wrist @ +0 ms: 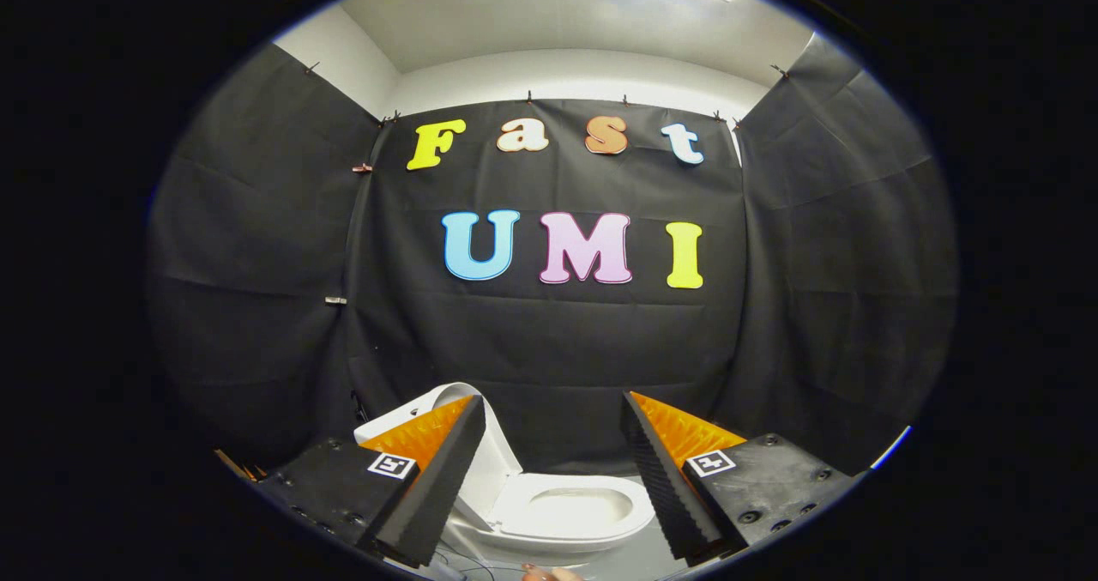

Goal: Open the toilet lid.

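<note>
Two fingers of the gripper (549, 478) stand spread wide, grasping nothing. Between and just beyond them sits the white ceramic toilet (566, 512), its glossy white lid (493, 465) raised upright on the left, seat exposed.

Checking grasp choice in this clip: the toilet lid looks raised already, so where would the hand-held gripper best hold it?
Likely by the lid's free top edge, the curved rim near the left finger, approached from the bowl side. The lid stands upright behind the seat, so that thin edge would fit between two fingers, while its broad face gives nothing to pinch. The hand-held gripper is open, holding nothing.
</note>
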A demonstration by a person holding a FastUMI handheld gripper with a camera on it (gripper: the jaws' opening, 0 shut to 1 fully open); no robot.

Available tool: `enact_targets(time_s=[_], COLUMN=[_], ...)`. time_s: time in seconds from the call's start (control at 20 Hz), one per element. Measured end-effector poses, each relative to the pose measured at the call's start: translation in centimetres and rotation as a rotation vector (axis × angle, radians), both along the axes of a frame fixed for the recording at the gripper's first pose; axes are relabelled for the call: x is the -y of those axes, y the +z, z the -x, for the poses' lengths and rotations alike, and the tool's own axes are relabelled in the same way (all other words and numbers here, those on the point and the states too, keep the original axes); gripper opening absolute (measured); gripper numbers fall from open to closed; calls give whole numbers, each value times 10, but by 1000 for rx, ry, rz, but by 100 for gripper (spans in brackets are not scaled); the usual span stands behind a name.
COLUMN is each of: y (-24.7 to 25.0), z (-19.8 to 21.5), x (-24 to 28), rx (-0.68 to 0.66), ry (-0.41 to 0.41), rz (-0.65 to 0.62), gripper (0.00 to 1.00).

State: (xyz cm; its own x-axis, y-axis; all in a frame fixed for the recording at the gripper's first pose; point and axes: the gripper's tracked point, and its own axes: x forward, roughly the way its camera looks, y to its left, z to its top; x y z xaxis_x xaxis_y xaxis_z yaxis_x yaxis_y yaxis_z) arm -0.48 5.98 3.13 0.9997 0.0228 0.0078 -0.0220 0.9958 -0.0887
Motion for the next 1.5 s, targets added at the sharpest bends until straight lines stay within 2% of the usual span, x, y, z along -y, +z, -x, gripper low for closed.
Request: enact_targets(time_s=[1.5], y=[0], z=[8], x=[11], rx=[-23], ry=[-23], rz=[-26], gripper=[99])
